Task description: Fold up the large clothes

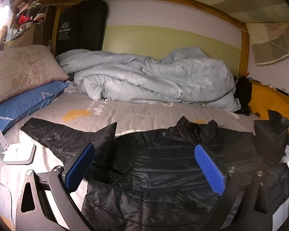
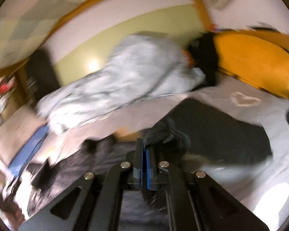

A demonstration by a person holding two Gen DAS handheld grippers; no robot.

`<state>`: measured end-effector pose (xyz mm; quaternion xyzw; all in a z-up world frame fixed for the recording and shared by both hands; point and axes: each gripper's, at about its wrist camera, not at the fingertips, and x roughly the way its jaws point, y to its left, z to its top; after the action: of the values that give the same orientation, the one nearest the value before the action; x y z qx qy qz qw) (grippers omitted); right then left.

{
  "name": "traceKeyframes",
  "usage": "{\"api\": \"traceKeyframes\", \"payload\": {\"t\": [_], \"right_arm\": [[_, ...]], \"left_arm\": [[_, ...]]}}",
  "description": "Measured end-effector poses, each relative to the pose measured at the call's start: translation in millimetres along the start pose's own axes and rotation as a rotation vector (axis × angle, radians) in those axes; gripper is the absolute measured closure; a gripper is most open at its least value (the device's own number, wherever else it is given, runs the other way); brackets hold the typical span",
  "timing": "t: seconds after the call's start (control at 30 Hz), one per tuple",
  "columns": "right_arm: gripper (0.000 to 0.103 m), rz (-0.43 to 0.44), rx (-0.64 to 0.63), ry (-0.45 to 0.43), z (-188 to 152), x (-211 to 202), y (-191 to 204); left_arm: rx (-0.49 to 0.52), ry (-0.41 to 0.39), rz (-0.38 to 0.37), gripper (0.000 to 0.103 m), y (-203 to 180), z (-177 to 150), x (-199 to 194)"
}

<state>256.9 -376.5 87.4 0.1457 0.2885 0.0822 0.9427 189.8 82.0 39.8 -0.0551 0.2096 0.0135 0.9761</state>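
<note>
While it lies spread flat across the near side of the bed (image 1: 125,113), the black puffer jacket (image 1: 163,165) shows shiny quilted panels, one sleeve stretched out to the left. From left to right around it sit a white box (image 1: 19,153), stacked pillows (image 1: 23,73), a rumpled pale blue quilt (image 1: 154,79) and a yellow cushion (image 1: 267,102). The left gripper (image 1: 144,165) hangs over the jacket, jaws wide. The right gripper (image 2: 145,154) is closed, pinching dark jacket fabric.
</note>
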Motion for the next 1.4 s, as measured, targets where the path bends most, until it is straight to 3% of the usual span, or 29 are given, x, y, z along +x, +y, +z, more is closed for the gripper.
{"api": "traceKeyframes", "payload": {"t": [0.13,0.2,0.37,0.43,0.5,0.57,0.7,0.73,0.77,0.93,1.1,1.27,1.4], "right_arm": [[0.101,0.081,-0.130,0.107,-36,11,63],[0.101,0.073,-0.190,0.181,-61,27,86],[0.099,0.052,-0.187,0.317,-102,58,99],[0.099,0.040,-0.190,0.311,-112,53,100],[0.092,0.045,-0.194,0.303,-115,43,101],[0.067,0.060,-0.176,0.303,-112,38,101],[0.055,0.064,-0.142,0.257,-108,15,99],[0.046,0.065,-0.135,0.251,-104,13,100],[0.038,0.068,-0.124,0.239,-101,8,97],[0.023,0.043,-0.076,0.142,-75,-19,77],[0.018,-0.071,0.010,0.070,-48,-35,34],[0.018,-0.142,0.241,0.145,-39,-25,-33],[0.018,-0.295,0.301,0.208,-44,-6,-75]], "left_arm": [[-0.001,-0.013,-0.008,0.000,-1,1,-11],[-0.007,-0.010,-0.014,0.000,1,0,-14],[-0.006,-0.006,-0.028,0.000,0,-2,-20],[-0.005,-0.006,-0.038,0.000,-1,-2,-21],[-0.001,-0.003,-0.045,0.000,-3,-3,-22],[0.006,0.000,-0.048,0.000,-6,-4,-22],[0.019,0.001,-0.048,0.000,-9,-6,-23],[0.019,-0.001,-0.046,0.000,-10,-6,-23],[0.022,-0.004,-0.043,0.000,-10,-6,-24],[0.026,-0.002,-0.041,0.000,-11,-7,-24],[0.029,0.008,-0.036,0.000,-11,-9,-21],[0.039,0.010,-0.029,0.000,-12,-10,-19],[0.053,0.014,-0.017,0.000,-13,-12,-17]]}}
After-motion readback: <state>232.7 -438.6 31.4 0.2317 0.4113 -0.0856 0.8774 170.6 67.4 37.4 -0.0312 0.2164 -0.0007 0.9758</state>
